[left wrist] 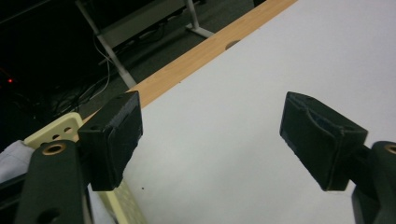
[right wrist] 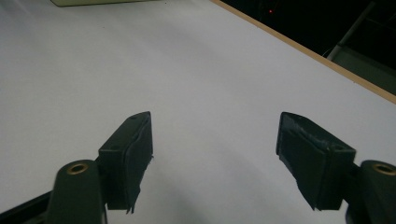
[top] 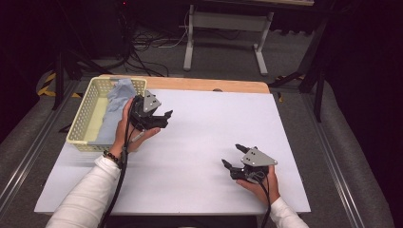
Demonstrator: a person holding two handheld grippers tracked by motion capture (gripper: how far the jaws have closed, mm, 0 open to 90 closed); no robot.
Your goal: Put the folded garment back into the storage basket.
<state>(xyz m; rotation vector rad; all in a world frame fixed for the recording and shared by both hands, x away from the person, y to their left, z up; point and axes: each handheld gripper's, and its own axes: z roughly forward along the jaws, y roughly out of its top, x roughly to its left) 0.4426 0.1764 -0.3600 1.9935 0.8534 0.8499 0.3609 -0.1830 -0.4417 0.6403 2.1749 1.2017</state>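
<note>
A cream plastic basket point(top: 81, 124) stands at the table's left edge, and a light blue cloth point(top: 115, 105) lies in it. My left gripper point(top: 167, 118) hovers just right of the basket with its jaws pointing right, open and holding nothing. In the left gripper view the jaws point(left wrist: 210, 135) stand wide over bare white table, with a basket corner point(left wrist: 60, 130) and a bit of cloth point(left wrist: 8, 160) at the lower left. Near the front right, my right gripper point(top: 231, 155) rests low, open and holding nothing. Its own view has the jaws point(right wrist: 215, 154) apart over the white surface.
The white table top point(top: 204, 133) ends in a wooden strip point(top: 209, 85) at the far side. Beyond it are a grey floor, cables and a white metal stand point(top: 225, 33). The basket's edge point(right wrist: 93, 2) peeks in at the top of the right gripper view.
</note>
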